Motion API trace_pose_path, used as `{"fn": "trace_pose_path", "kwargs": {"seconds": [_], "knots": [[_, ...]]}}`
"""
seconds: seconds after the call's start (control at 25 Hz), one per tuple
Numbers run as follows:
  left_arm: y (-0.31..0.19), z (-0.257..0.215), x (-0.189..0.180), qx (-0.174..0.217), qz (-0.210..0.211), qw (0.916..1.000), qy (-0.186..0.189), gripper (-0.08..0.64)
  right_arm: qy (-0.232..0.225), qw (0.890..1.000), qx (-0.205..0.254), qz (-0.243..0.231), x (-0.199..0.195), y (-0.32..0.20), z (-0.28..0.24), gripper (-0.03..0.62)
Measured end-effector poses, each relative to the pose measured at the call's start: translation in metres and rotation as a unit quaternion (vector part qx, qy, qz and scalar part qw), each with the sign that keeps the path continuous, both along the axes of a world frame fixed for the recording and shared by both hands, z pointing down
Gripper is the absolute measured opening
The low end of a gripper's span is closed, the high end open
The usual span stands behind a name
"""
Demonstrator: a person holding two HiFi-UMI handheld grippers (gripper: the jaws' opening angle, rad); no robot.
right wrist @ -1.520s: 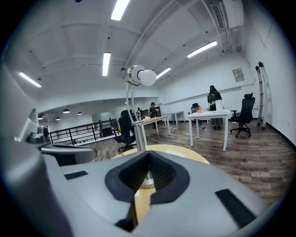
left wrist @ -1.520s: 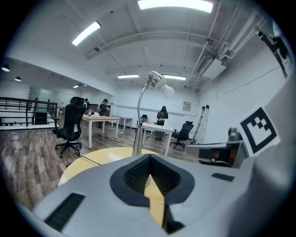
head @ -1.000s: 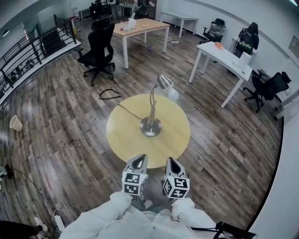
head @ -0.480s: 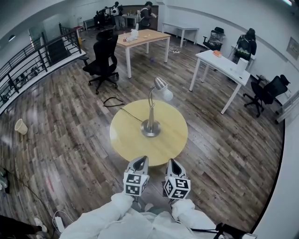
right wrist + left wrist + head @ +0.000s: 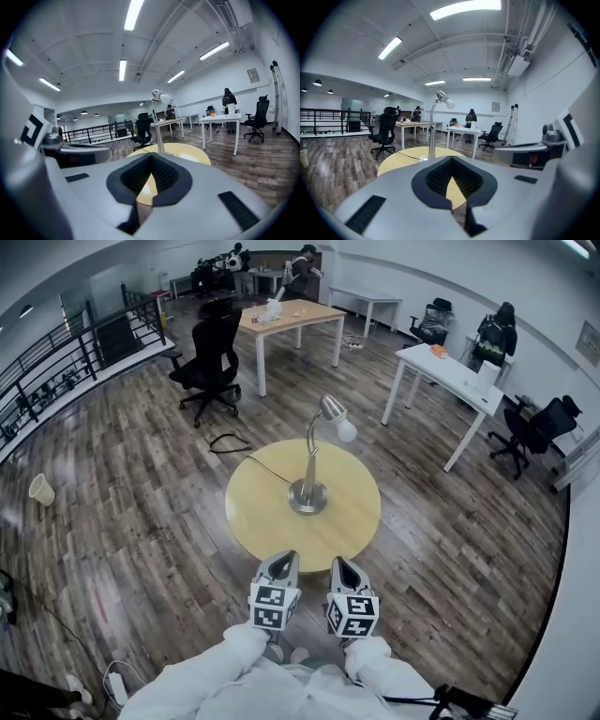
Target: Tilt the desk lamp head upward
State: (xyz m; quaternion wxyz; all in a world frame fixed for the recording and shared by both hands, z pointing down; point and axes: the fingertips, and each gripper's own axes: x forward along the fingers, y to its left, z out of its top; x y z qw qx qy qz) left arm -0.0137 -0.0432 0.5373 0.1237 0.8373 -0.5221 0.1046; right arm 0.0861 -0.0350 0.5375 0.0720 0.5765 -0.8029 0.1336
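Observation:
A silver desk lamp (image 5: 309, 482) stands on a round yellow table (image 5: 262, 521), its round base near the middle and a curved neck rising to the head (image 5: 332, 411), which points right and down with a white bulb. My left gripper (image 5: 278, 566) and right gripper (image 5: 343, 569) hover side by side just off the table's near edge, both shut and empty, well short of the lamp. The left gripper view shows the lamp (image 5: 433, 126) straight ahead with its head (image 5: 443, 98) high. The right gripper view shows the lamp (image 5: 158, 126) too.
The lamp's black cord (image 5: 262, 467) runs off the table's far left to the wooden floor. A black office chair (image 5: 211, 357) and wooden desk (image 5: 286, 317) stand beyond. White desks (image 5: 450, 371) and chairs (image 5: 534, 427) sit to the right. A railing (image 5: 56, 371) lines the left.
The head view has shifted a little, so the table and lamp sit slightly further right in the frame. Both grippers stay shut, side by side near the table's edge.

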Motion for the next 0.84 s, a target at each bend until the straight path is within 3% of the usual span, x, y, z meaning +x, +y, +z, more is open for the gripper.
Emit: {"fn": "trace_pose_path", "kwargs": {"seconds": [0.84], "knots": [[-0.017, -0.002, -0.019, 0.007, 0.01, 0.9999, -0.004, 0.002, 0.0, 1.0, 0.001, 0.014, -0.014, -0.014, 0.004, 0.012]]}}
